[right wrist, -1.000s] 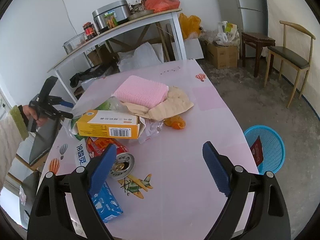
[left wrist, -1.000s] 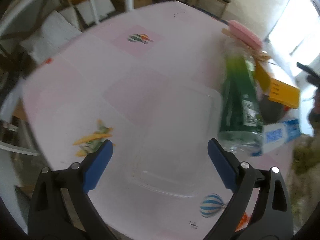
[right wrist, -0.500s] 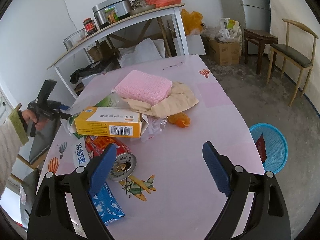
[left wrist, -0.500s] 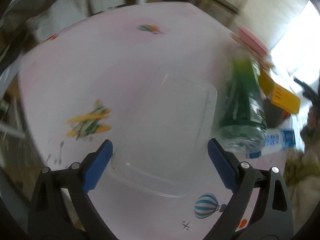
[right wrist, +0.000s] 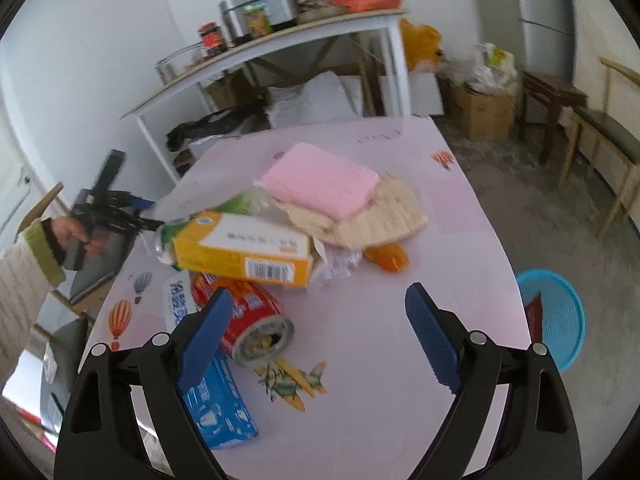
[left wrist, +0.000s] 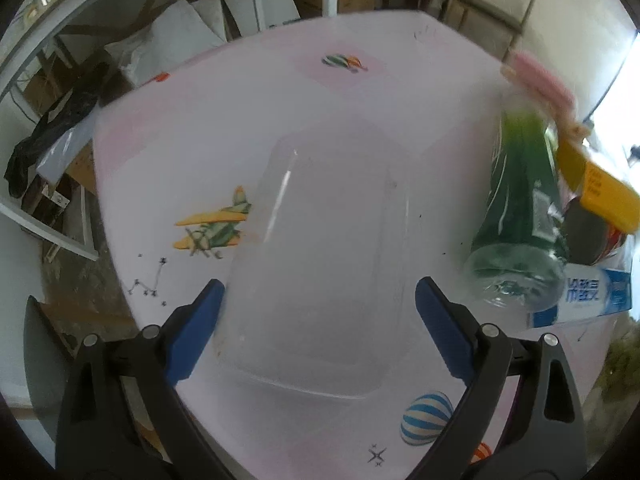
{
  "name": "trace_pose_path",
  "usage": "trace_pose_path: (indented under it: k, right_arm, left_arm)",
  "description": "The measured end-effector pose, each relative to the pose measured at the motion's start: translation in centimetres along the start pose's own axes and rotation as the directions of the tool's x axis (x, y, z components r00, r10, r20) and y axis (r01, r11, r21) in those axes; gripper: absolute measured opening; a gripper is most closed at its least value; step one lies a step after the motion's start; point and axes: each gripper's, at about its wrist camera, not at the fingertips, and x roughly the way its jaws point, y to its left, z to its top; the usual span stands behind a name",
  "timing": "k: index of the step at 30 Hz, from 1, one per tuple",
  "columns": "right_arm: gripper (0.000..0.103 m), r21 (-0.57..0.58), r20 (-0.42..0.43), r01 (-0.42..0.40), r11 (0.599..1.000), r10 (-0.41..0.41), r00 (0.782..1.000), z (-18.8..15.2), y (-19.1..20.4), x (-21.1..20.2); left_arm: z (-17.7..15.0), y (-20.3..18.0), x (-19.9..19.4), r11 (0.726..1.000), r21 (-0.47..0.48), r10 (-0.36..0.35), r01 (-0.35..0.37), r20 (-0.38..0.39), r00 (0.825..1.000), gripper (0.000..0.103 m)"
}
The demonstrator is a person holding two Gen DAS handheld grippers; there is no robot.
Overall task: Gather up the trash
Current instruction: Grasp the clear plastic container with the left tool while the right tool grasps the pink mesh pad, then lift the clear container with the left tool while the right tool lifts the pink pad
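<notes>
A clear plastic container (left wrist: 320,248) lies on the pink table (left wrist: 224,128), its near end between the blue fingers of my open left gripper (left wrist: 320,312). A green plastic bottle (left wrist: 520,208) lies to its right. My right gripper (right wrist: 316,328) is open and empty above the table. Before it lies a pile: a red can (right wrist: 248,316), a yellow carton (right wrist: 244,248), a blue packet (right wrist: 212,396), a pink sponge (right wrist: 320,180), beige cloth (right wrist: 380,216), an orange scrap (right wrist: 388,258). The left gripper also shows at the table's left edge in the right wrist view (right wrist: 116,212).
A blue waste basket (right wrist: 552,320) stands on the floor right of the table. A white shelf table (right wrist: 280,40) with jars and a pot stands behind. Chairs (right wrist: 608,136) and boxes (right wrist: 484,112) stand at the back right.
My left gripper has moved forward over the clear container, which now reaches between its fingers. My right gripper has moved closer to the can and carton.
</notes>
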Motion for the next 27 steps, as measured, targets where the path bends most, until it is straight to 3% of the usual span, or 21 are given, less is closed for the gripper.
trace_pose_path:
  k: [9,15,21,27]
  right_arm:
    - [0.095,-0.247,-0.054,-0.139,0.959,0.13,0.99,6.6,0.1,3.4]
    - [0.096,-0.396,-0.152,-0.171,0.902,0.119,0.981,11.0,1.0,9.2]
    - [0.096,-0.525,-0.286,-0.237,0.817,0.094,0.954,11.9,3.5,14.5]
    - [0.096,-0.532,-0.353,-0.278,0.8,0.089,0.931,12.3,4.0,17.3]
  left_arm:
    - [0.2,0.1,1.5,0.997,-0.07,-0.044,0.045,0.019,0.999,0.091]
    - [-0.2,-0.2,1.5,0.995,-0.086,-0.052,0.056,0.042,0.998,0.088]
    - [-0.3,-0.2,1.5,0.994,-0.093,-0.059,0.063,0.049,0.997,0.087]
    - [-0.5,-0.2,1.3,0.994,-0.09,-0.062,0.067,0.054,0.997,0.086]
